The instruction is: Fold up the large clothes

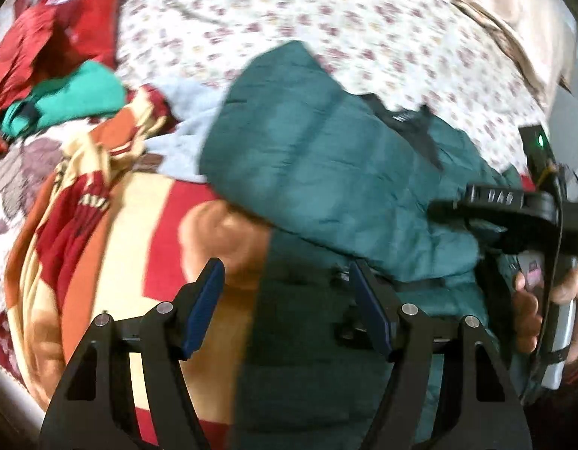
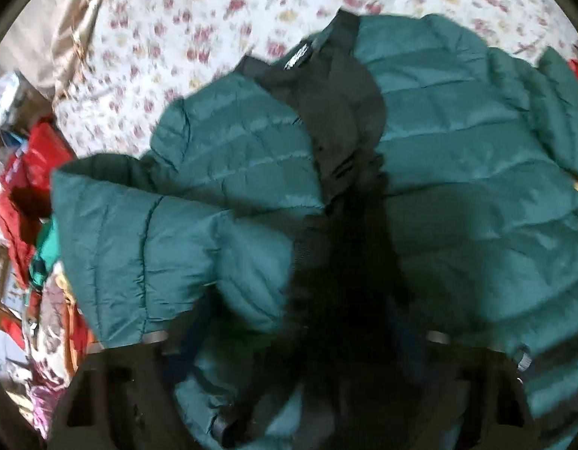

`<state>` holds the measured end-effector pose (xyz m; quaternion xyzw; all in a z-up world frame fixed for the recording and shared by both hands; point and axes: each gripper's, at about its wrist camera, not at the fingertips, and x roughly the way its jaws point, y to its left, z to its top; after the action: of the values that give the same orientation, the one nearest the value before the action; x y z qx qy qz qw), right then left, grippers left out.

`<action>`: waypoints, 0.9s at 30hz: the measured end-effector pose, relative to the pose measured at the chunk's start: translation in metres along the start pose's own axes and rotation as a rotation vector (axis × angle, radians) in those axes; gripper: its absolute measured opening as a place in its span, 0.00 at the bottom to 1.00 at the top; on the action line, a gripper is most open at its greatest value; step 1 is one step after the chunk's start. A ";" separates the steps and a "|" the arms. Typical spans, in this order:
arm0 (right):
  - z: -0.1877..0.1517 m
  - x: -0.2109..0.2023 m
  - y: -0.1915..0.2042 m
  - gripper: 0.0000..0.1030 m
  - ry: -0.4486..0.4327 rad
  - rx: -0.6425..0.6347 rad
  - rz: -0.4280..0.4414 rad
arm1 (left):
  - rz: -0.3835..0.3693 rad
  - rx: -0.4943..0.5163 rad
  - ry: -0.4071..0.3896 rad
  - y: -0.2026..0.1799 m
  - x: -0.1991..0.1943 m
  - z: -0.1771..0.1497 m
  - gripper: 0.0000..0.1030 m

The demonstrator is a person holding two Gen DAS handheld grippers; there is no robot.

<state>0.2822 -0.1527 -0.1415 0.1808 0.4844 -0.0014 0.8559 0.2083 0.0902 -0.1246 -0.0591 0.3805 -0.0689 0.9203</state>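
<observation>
The green puffer jacket [image 1: 326, 157] lies on the bed, spread over the floral sheet [image 1: 326, 26] toward the bed's far edge and lapping onto the striped red-and-cream blanket [image 1: 138, 225] nearer us. In the left wrist view, the left gripper [image 1: 285, 300] hangs with its jaws apart and nothing between them; the jacket's near edge runs right under the right-hand pad, so the cloth sits just ahead and to the right of the opening. The right gripper [image 1: 506, 221] shows at the right edge, down against the jacket. A heap of red and bright green clothes [image 1: 63, 75] sits well apart at the bed's far left corner.

In the right wrist view, the jacket [image 2: 457, 150] fills the frame, collar [image 2: 326, 86] pointing away, its long axis running straight ahead from the jaws, one sleeve [image 2: 138, 243] folded across at left. The right gripper [image 2: 300, 341] is buried in dark blur; I cannot tell whether its jaws are closed, though fabric seems bunched there. Of the two, it looks the nearer to the jacket's hem.
</observation>
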 end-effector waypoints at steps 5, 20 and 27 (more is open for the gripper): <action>0.021 -0.016 -0.005 0.25 -0.004 -0.009 -0.025 | 0.004 -0.061 0.051 0.015 0.011 0.001 0.67; 0.067 -0.065 -0.061 0.12 -0.094 0.028 -0.014 | 0.029 -0.019 0.078 0.005 0.023 -0.006 0.67; 0.036 -0.030 -0.036 0.70 -0.022 0.013 0.148 | 0.023 -0.013 0.087 0.003 0.025 -0.006 0.67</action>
<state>0.2898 -0.2025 -0.1111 0.2217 0.4604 0.0568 0.8577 0.2221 0.0885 -0.1469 -0.0576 0.4214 -0.0586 0.9031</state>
